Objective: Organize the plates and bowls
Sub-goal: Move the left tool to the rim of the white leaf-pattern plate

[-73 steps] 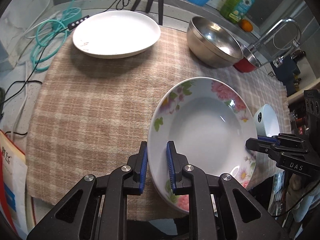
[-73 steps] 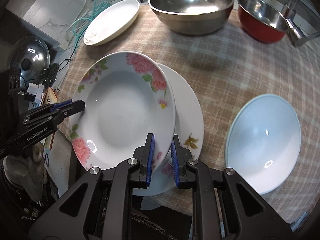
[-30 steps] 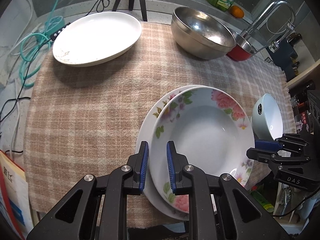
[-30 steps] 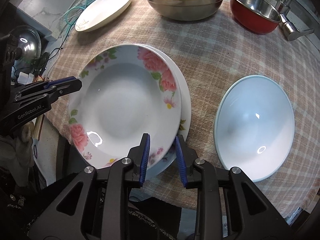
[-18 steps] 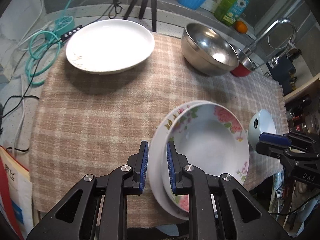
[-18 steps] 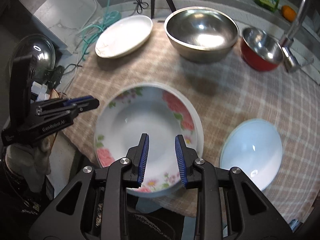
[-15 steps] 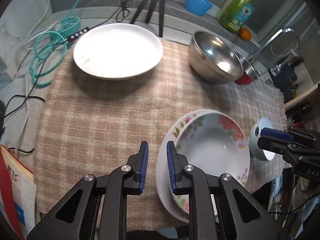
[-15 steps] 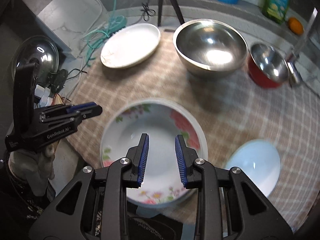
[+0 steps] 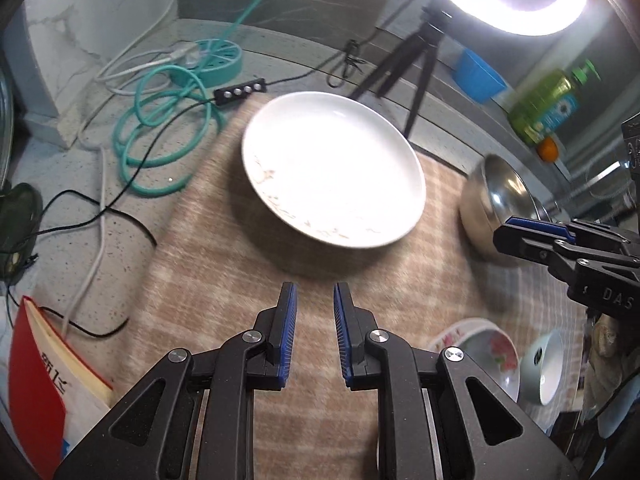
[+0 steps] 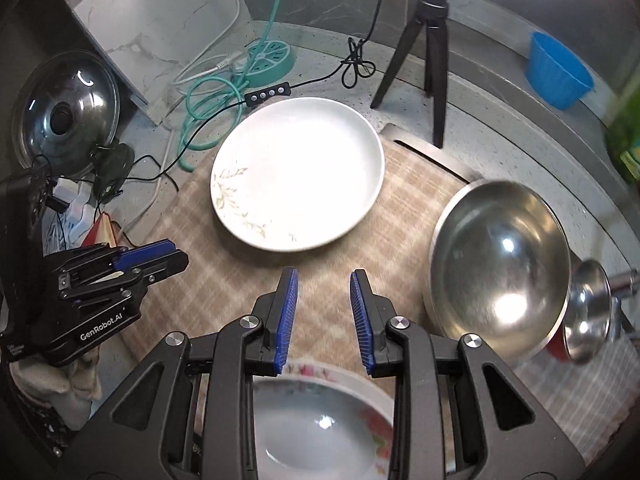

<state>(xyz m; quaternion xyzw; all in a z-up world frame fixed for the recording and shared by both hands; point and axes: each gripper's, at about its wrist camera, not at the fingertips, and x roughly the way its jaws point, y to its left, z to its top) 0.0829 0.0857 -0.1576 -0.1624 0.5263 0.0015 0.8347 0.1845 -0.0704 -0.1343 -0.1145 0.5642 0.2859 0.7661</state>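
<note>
done: floral plate (image 10: pixel 320 420) stacked | left: white plate (image 9: pixel 332 176), steel bowl (image 10: pixel 500 268) | left gripper (image 9: pixel 314 334) and right gripper (image 10: pixel 322 320) jaws apart, empty

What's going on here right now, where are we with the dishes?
Both grippers are empty, jaws apart. The flowered plate sits on the checked cloth, below the right gripper; in the left wrist view it appears to rest on another plate. The left gripper and the right one both point toward the white plate at the far end of the cloth, which looks like the next pick. The steel bowl, a smaller steel bowl and a pale bowl are untouched.
</note>
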